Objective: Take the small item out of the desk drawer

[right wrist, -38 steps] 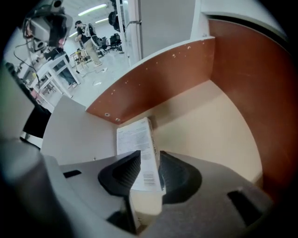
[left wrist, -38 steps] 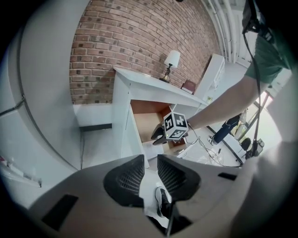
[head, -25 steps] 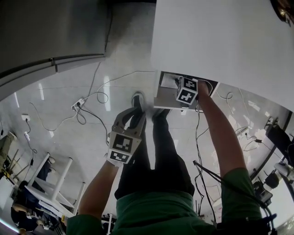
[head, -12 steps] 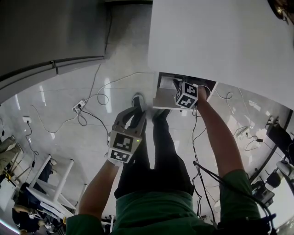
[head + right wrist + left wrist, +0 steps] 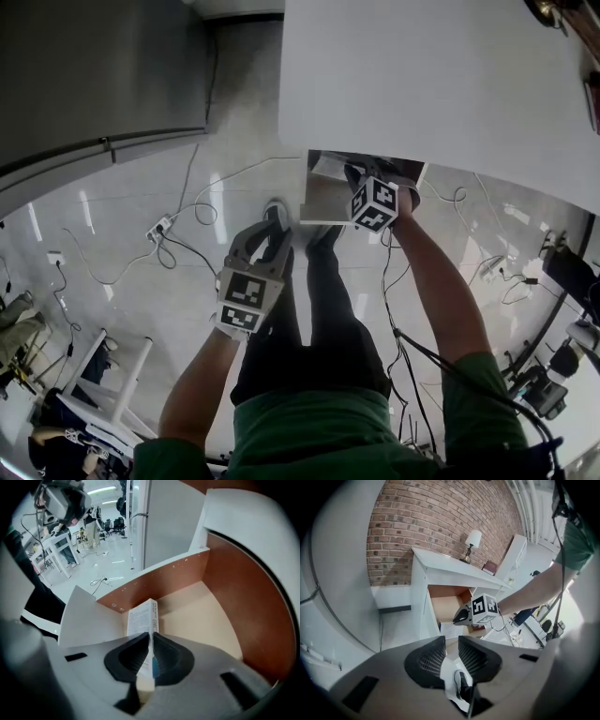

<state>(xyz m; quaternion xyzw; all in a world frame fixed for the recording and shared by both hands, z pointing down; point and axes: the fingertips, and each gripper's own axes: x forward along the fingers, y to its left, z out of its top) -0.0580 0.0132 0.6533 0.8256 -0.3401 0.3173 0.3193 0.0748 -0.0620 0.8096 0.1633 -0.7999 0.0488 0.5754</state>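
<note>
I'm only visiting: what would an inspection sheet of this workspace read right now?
Surface: white desk top, plain.
Job's things: drawer open; thin small box gripped edge-on above its bottom.
Clutter: lamp and dark book on the desk.
Grippers: right gripper jaws have just been closing, pads now on the small box; left gripper open, empty, over the floor.
Cables: several trail across the floor to a power strip.
Surroundings: brick wall, glossy floor.
</note>
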